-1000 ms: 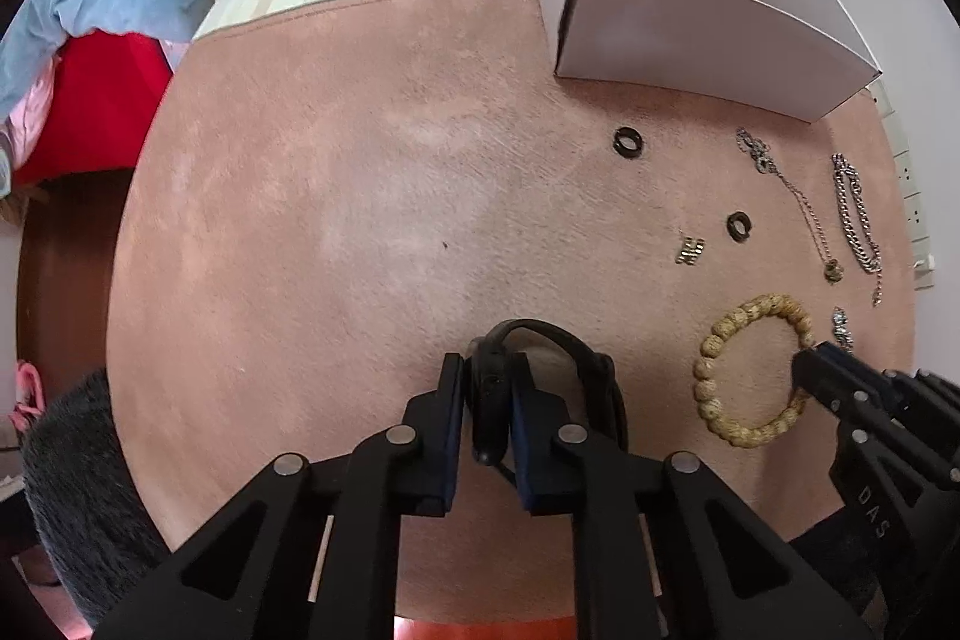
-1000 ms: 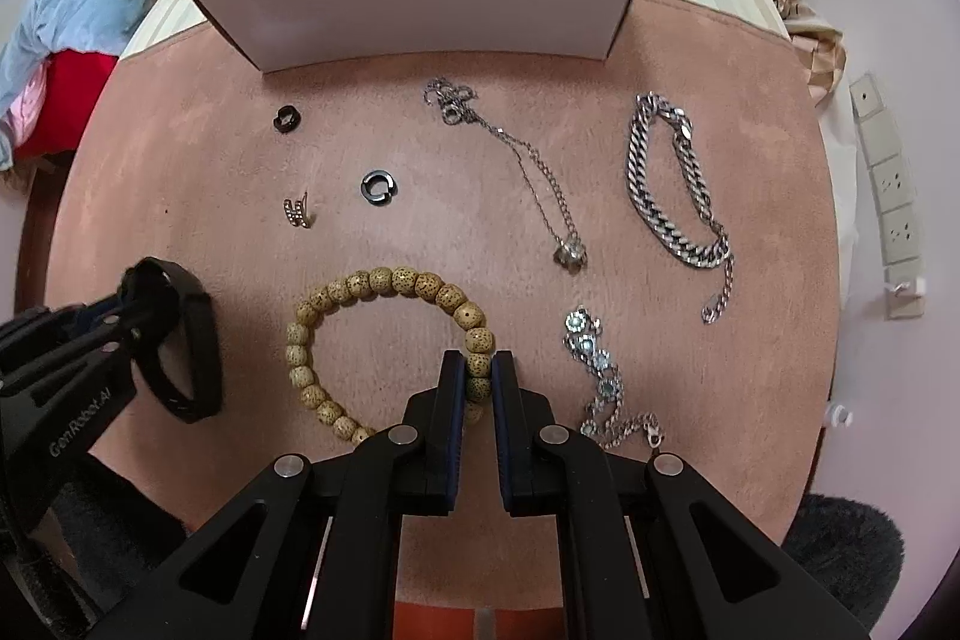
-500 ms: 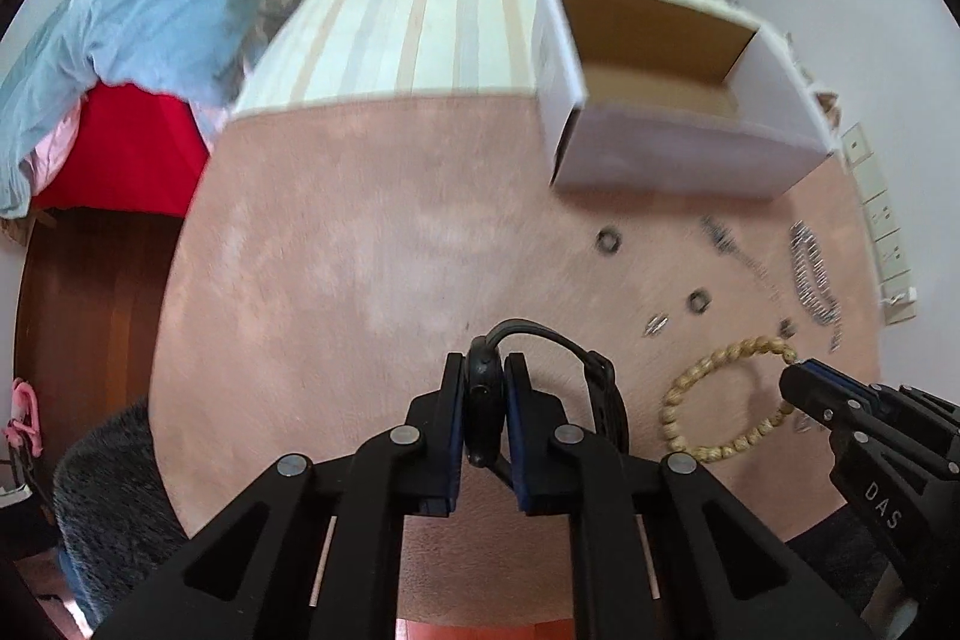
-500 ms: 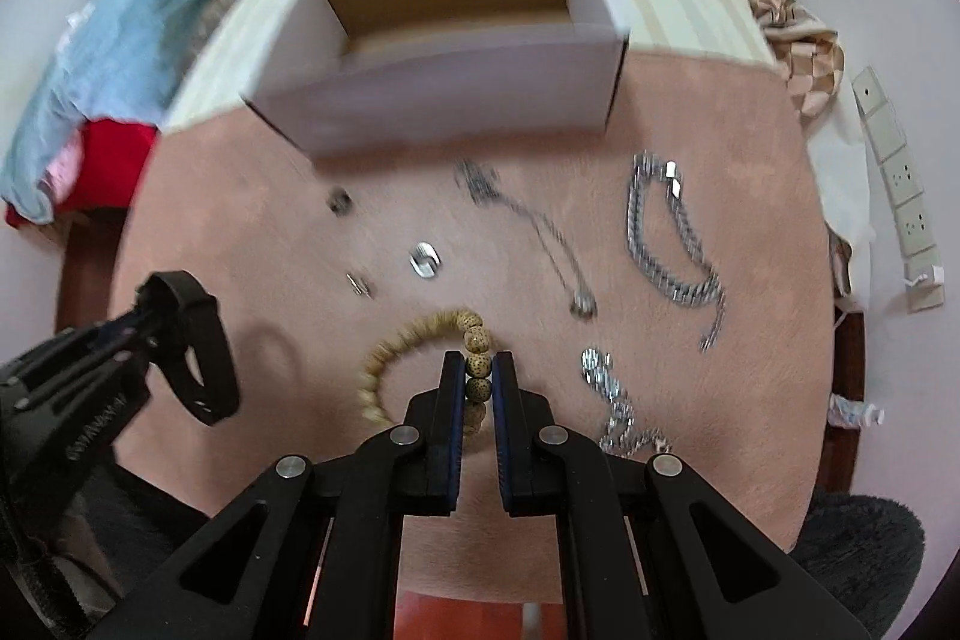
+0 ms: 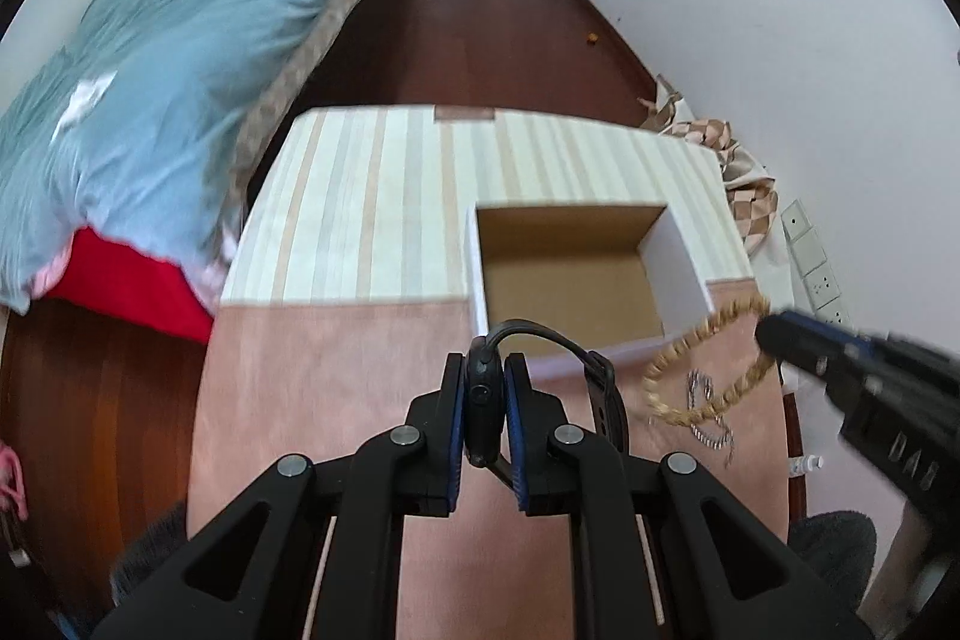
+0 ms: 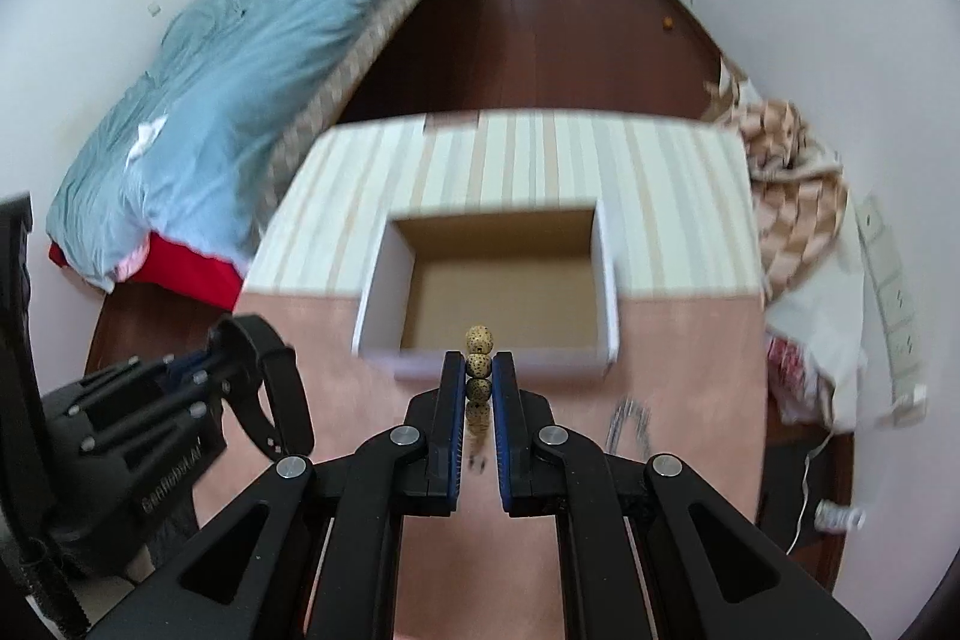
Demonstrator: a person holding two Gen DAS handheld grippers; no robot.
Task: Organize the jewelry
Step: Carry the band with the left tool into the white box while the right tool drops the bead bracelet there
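Both items have been lifted off the surface since a second ago: left gripper [image 5: 485, 415] jaws pinching the black band [image 5: 603, 388], right gripper [image 6: 478, 403] jaws pinching the bead bracelet [image 6: 479, 347], open box [image 6: 498, 292] just ahead, ready for deposit.

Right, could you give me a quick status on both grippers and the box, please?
Left gripper shut on black watch. Right gripper shut on beaded bracelet. Both raised short of open box, nothing inside. Silver chain on table.
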